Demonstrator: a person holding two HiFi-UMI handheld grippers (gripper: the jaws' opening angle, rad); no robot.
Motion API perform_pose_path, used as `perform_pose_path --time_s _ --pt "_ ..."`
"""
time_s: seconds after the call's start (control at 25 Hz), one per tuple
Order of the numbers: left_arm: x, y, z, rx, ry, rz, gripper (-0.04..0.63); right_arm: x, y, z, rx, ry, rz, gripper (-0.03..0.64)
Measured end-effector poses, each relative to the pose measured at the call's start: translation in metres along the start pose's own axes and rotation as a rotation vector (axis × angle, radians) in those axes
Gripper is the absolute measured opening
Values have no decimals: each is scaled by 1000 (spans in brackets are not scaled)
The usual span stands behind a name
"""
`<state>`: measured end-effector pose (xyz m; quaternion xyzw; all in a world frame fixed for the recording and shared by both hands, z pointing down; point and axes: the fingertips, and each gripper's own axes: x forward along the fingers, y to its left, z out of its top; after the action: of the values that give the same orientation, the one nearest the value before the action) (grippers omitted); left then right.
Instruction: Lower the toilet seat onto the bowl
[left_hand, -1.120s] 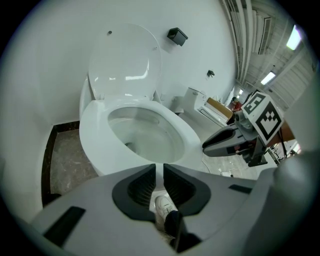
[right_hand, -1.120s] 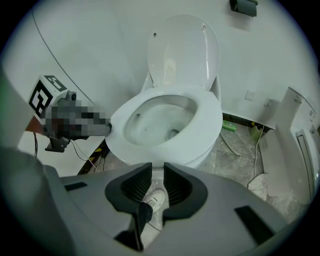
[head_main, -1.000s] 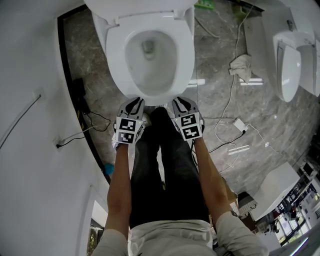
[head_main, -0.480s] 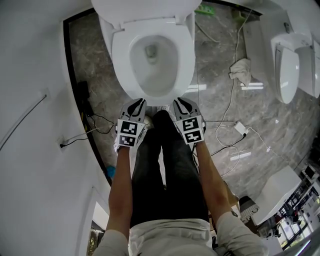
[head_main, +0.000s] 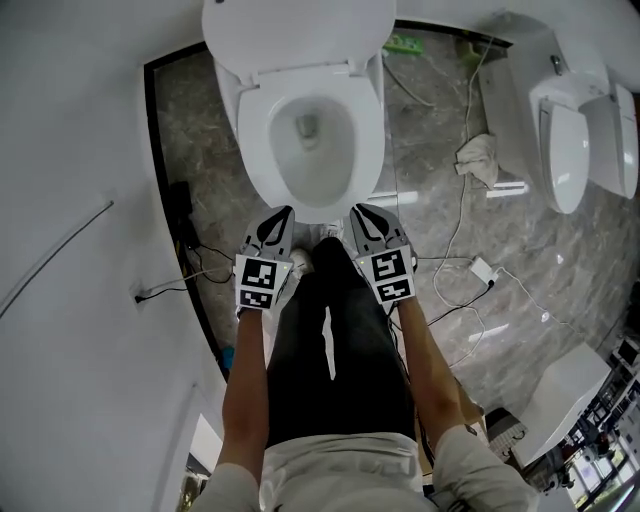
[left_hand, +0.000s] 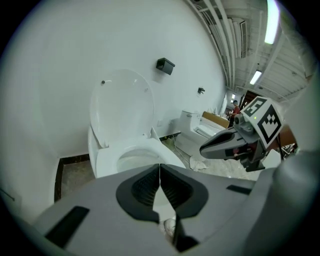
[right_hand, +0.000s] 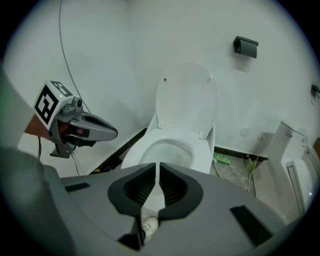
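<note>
Seat (head_main: 257, 140): I see it lying flat on the bowl, far from me, with the lid (head_main: 300, 30) upright behind it.
Left hand-held gripper (head_main: 278, 222): together, empty.
Right hand-held gripper (head_main: 365, 220): just been closing, a slit left, empty.
Risk: reaching in again, I might knock the lid and slam it down.

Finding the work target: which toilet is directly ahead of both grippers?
The toilet with its lid raised, top centre in the head view, beyond the left gripper and right gripper; the other toilet stands far right.
</note>
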<state>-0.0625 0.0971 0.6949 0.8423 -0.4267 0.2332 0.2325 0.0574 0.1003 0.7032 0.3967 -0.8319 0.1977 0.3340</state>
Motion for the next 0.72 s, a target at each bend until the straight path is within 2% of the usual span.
perform_pose_path --time_s 0.48,0.72 --pt "-58 -12 97 73 -178 27 25 -72 5 93 -113 -192 -35 25" --pt "-85 -25 132 111 -233 23 25 -108 10 124 -89 -258 -52 21"
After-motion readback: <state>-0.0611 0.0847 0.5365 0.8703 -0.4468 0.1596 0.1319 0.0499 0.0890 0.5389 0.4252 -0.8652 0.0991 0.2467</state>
